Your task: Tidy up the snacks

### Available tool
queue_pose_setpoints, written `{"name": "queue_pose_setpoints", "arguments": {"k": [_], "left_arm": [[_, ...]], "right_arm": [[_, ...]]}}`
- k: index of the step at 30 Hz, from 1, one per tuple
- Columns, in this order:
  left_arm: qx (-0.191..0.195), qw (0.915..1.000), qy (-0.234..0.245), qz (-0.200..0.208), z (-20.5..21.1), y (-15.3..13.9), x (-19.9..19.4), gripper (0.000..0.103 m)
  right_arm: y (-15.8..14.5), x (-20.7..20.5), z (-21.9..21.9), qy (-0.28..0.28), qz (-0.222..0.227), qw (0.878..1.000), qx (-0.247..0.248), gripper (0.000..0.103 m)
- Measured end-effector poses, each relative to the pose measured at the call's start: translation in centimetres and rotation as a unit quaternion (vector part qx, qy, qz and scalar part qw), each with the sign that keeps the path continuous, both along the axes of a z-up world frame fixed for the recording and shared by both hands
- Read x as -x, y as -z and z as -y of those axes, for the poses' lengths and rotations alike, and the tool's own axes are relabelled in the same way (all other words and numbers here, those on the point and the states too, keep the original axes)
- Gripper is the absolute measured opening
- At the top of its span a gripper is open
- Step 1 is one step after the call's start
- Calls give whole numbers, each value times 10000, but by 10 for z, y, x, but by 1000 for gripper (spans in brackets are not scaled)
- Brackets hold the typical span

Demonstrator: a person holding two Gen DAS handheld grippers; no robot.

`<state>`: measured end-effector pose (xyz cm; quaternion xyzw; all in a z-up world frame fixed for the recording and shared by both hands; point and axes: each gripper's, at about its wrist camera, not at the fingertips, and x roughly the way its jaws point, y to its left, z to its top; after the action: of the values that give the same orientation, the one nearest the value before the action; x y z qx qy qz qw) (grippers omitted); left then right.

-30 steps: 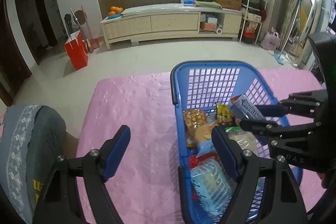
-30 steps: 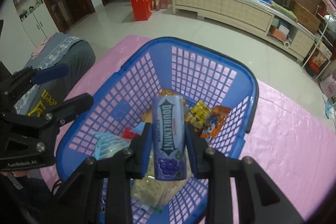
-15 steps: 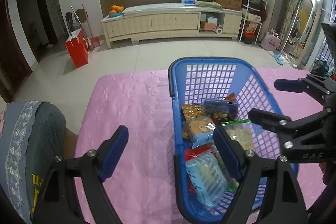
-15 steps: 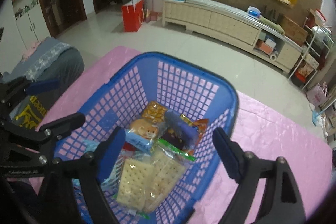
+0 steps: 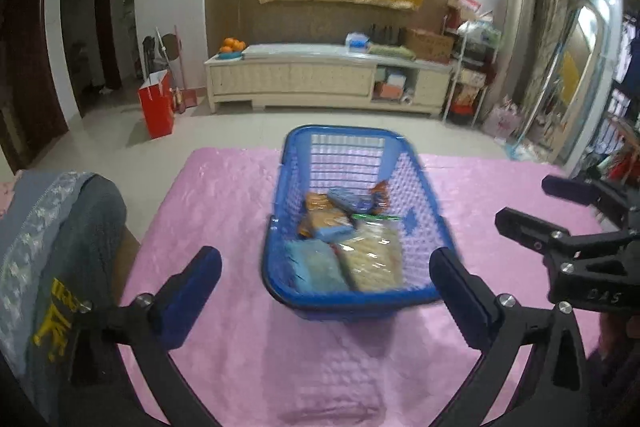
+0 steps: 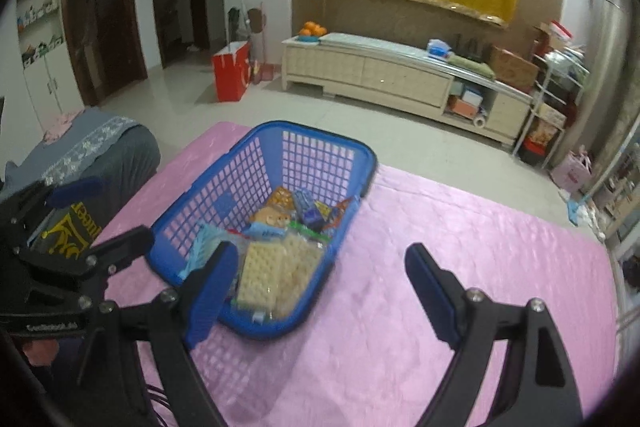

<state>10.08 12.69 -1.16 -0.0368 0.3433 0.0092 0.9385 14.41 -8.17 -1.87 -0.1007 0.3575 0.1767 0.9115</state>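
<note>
A blue plastic basket [image 5: 344, 131] [image 6: 320, 131] stands on the pink tablecloth [image 5: 224, 195] and holds several snack packs. Among them are a cracker pack [image 5: 376, 259] [image 6: 276, 271], a light blue pack [image 5: 316, 267] and the Doublemint gum pack [image 5: 348, 199] [image 6: 308, 209] lying towards the far end. My left gripper [image 5: 326, 267] [image 6: 118, 209] hovers before the basket's near end, its jaws opening wide with nothing held. My right gripper [image 6: 322, 259] [image 5: 524, 199] is open and empty, to the right of the basket's near corner.
A chair with a grey cover [image 5: 60, 235] [image 6: 100, 147] stands at the table's left edge. Pink cloth [image 6: 460, 227] stretches bare to the right of the basket. Beyond the table lie tiled floor, a red bag [image 5: 156, 107] and a long cream cabinet [image 5: 320, 79].
The right gripper opened and let the Doublemint pack fall into the basket. Both grippers then drew back and up from the basket, and the left one spread wider.
</note>
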Motion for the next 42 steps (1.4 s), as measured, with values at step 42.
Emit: {"name": "queue_pose_setpoints", "arguments": {"k": [42], "left_arm": [[-421, 9943, 195, 955, 93, -50, 136, 103]], "right_arm": [[-47, 170, 88, 842, 1126, 9896, -302, 103]]}}
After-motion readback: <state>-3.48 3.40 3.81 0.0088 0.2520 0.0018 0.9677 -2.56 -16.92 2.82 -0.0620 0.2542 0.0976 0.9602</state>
